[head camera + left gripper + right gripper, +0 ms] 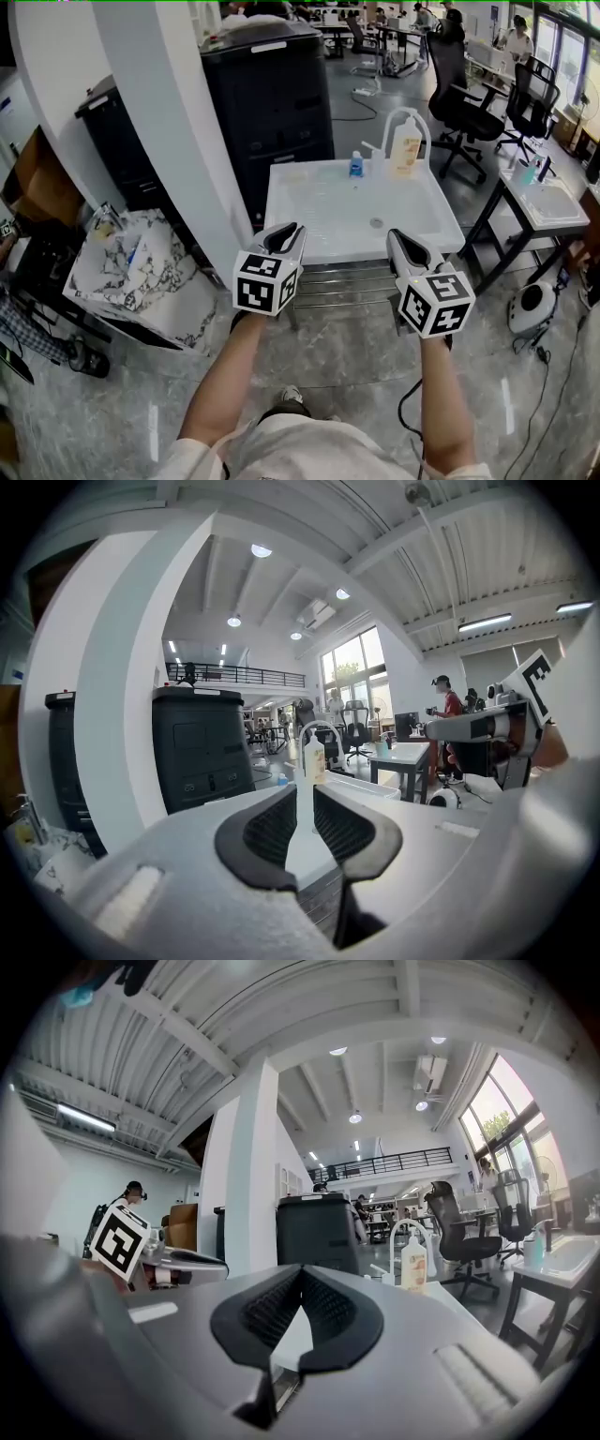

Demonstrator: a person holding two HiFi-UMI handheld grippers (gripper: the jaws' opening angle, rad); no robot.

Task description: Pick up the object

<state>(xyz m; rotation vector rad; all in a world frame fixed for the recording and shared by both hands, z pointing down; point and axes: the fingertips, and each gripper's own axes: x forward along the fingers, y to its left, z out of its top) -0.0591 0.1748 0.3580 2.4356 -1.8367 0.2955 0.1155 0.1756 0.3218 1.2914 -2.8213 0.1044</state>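
This was a large open-plan office with something of a lab about it — rows of desks [403, 36] with people seated at them, black swivel chairs [464, 98] and tall windows [352, 663] along one side. A high ribbed ceiling [187, 1044], a railed mezzanine [384, 1162] and a polished stone floor [347, 356] suggested a commercial building. A white basin [309, 202] on a metal stand stood beside black cabinets [272, 103].
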